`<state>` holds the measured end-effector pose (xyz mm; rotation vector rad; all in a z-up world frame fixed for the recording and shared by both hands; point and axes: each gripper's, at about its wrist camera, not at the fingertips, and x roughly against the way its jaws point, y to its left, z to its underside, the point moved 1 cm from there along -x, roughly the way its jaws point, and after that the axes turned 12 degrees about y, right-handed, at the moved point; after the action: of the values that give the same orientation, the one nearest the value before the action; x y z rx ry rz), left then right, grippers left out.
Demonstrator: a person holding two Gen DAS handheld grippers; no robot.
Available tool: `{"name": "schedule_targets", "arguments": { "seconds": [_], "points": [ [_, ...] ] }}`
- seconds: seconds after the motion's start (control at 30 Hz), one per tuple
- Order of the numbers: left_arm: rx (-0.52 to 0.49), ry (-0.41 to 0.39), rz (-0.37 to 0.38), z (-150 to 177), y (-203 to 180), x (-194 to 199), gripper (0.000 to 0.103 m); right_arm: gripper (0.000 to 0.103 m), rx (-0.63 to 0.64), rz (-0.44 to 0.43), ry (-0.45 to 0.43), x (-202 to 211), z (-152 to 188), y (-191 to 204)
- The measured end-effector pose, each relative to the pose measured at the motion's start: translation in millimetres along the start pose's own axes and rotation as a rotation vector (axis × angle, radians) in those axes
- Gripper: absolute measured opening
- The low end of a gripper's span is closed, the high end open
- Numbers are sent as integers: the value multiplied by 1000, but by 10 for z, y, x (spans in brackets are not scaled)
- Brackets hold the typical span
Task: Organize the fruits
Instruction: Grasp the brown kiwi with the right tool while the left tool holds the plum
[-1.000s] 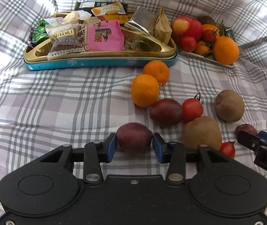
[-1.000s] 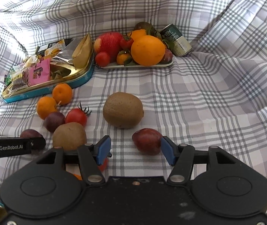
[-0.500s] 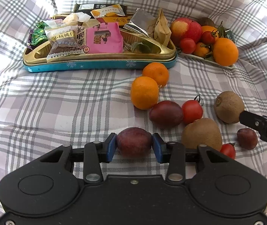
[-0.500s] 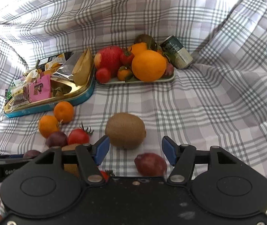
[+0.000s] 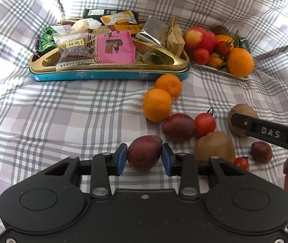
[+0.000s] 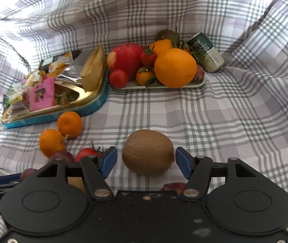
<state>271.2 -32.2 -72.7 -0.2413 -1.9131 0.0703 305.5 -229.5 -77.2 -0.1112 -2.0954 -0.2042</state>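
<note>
Fruits lie scattered over the checked cloth (image 5: pixel 63 111), and two of them sit between gripper pads. A dark purple plum (image 5: pixel 144 155) is framed by the left gripper (image 5: pixel 144 157), whose jaws are closing; both blue pads appear to touch its sides, so the tool stands narrow on the fruit. The plum's long axis runs slightly tilted, upper end toward the tin, lower end toward the camera.

A brown kiwi (image 6: pixel 148 152) rests on the cloth between the fingers of the right gripper (image 6: pixel 146 162). Those jaws are opening and stand wide, with clear gaps on both sides of the kiwi. Its long axis lies across the view, from one pad toward the other, a small stem mark near its right end.

Nearby loose fruit: two mandarins (image 5: pixel 157 107) touching each other, a second plum (image 5: pixel 178 127) beside a red tomato (image 5: pixel 204 124), another kiwi (image 5: pixel 214 146), a small dark plum (image 5: pixel 261 152) and a cherry tomato (image 5: pixel 241 162).

Farther back, a gold and blue tin (image 5: pixel 107 73) holds wrapped snacks. Just beside it, a pale tray (image 6: pixel 192 85) carries an apple (image 6: pixel 126 58), a large orange (image 6: pixel 175 67) and smaller fruit. A green can (image 6: pixel 205 51) lies tilted behind the tray.
</note>
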Motion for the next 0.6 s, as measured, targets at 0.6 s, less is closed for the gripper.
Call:
{"name": "schedule_targets", "arguments": {
  "seconds": [0.6],
  "points": [
    [-9,11,-13,-59,-13,-139,45,66,24,40,29,-234,-21,20]
  ]
}}
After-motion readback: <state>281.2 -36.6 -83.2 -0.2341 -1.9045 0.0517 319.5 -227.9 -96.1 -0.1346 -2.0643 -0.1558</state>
